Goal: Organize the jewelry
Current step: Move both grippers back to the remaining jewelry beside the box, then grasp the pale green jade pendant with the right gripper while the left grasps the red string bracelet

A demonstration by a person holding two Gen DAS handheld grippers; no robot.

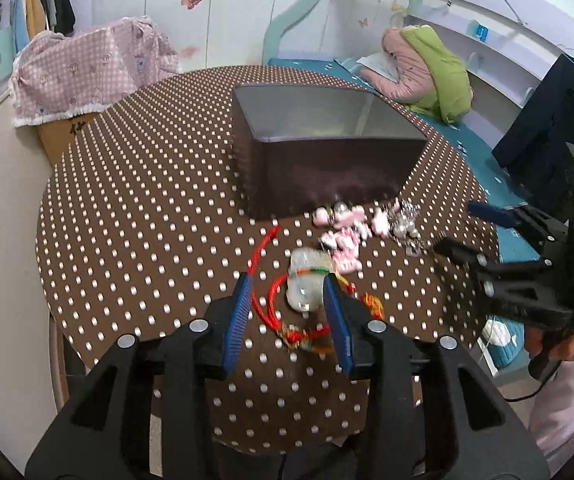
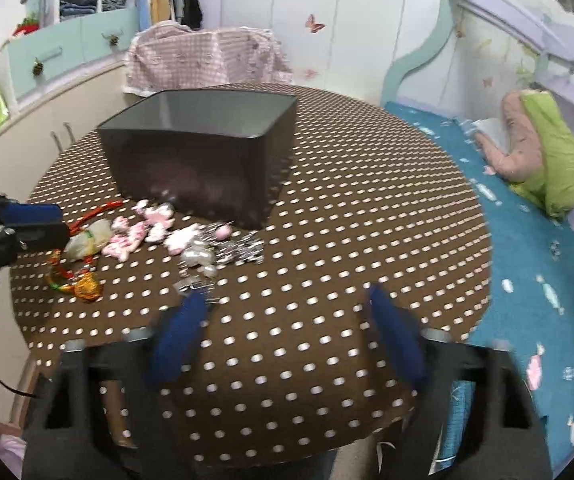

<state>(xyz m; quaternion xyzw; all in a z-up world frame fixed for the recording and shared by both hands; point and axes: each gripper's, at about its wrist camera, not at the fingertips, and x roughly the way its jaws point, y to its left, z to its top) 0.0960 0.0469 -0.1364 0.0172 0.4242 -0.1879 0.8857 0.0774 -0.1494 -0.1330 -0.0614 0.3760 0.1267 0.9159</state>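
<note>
A dark open box [image 1: 327, 152] stands on the round brown polka-dot table [image 1: 135, 216]; it also shows in the right wrist view [image 2: 199, 156]. In front of it lies a heap of jewelry: a pale jade pendant [image 1: 307, 280] on red cord [image 1: 261, 248], pink pieces [image 1: 347, 236], pearl and silver pieces [image 2: 203, 258]. My left gripper [image 1: 289, 284] is open with its blue fingers on either side of the pendant, low over the table. My right gripper [image 2: 287, 300] is open and empty, near the table's front, just right of the silver pieces.
A blue bed [image 2: 527, 280] with a green and pink bundle [image 2: 543, 156] lies to the right of the table. White cabinets [image 2: 47, 120] and a pink checked cover [image 2: 203, 60] stand behind and to the left.
</note>
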